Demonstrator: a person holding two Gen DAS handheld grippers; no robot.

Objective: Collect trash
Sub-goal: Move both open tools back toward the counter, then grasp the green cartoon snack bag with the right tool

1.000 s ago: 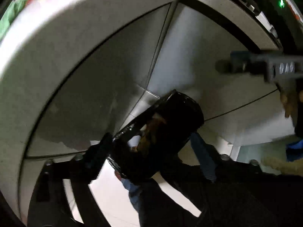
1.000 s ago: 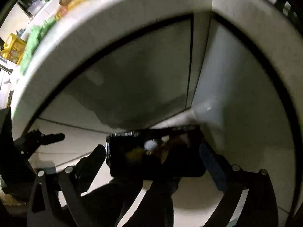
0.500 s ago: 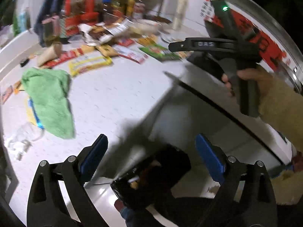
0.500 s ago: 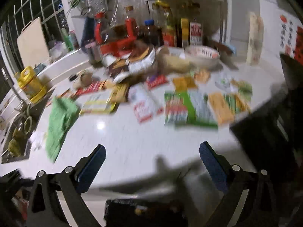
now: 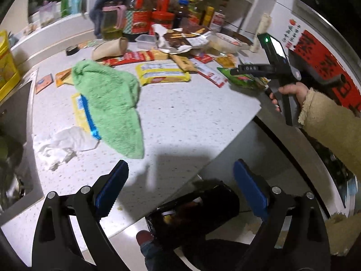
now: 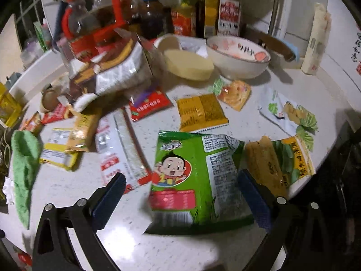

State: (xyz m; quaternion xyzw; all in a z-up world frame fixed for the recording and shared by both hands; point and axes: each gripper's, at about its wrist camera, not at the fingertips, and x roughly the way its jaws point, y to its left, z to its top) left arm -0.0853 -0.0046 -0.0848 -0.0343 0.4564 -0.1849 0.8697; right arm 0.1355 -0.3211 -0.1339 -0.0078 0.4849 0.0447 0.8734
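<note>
- Two grippers hang over the white counter (image 5: 191,117), and neither holds anything: the left gripper (image 5: 178,189) has its jaws spread wide with only bare counter between them, and the right gripper (image 6: 180,201) is just as wide apart and empty.
- The bin (image 5: 194,214), lined in black, stands on the floor below the counter's near edge, directly under the left gripper; some scraps show inside it, so I judge a little of the trash is already collected.
- Most of the work is left. A green snack bag (image 6: 198,180) lies flat on the counter right between the right gripper's fingers, not touched by them, and looks like the next pick.
- Beside the green snack bag lie a yellow-and-green wrapper (image 6: 279,160), an orange sachet (image 6: 200,113), a red-and-white packet (image 6: 121,149) and more wrappers farther back, towards the bowl (image 6: 239,61).
- Farther from the bin, a crumpled tissue (image 5: 58,144) sits next to a green cloth (image 5: 112,103) near the counter's left edge.
- The bottles at the back are hard to tell from trash in the blur.
</note>
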